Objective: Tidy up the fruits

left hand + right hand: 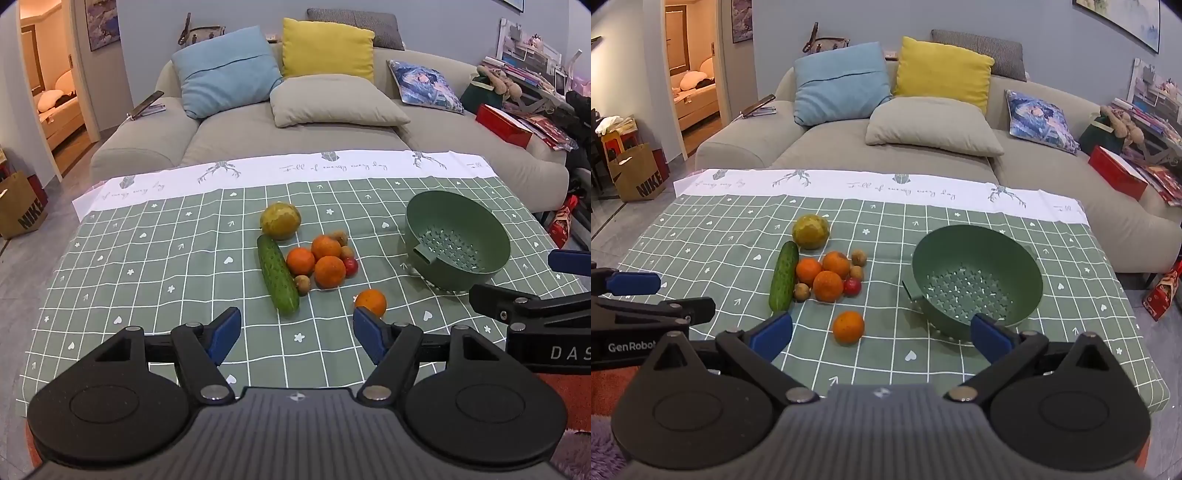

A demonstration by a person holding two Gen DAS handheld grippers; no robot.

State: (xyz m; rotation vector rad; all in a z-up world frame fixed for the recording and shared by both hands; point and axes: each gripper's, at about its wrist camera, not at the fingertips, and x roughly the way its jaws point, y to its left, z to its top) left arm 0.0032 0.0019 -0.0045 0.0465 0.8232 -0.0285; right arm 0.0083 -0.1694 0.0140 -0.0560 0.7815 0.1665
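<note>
Even, soft indoor light; sharp centre, fisheye bending at the edges.
Warm yellow glow fills the far-left doorway [55, 85]; fruit casts faint shadows on the tablecloth [738, 236]; corners darken, sofa [332, 129] lines curve.

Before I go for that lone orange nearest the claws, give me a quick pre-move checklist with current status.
1. Left claw open and empty: ok, blue pads spread wide, nothing between them.
2. Right claw open and empty: ok, likewise.
3. Lone orange free to grasp: ok, it sits apart from the fruit cluster and cucumber, nothing touching it.
4. Green colander ready to receive: ok, upright on the tablecloth, nothing inside.
5. Claws clear of each other: cannot tell, they sit side by side at the near edge and the gap cannot be judged.
6. Orange stable on the cloth: cannot tell, it may roll when nudged.
</note>
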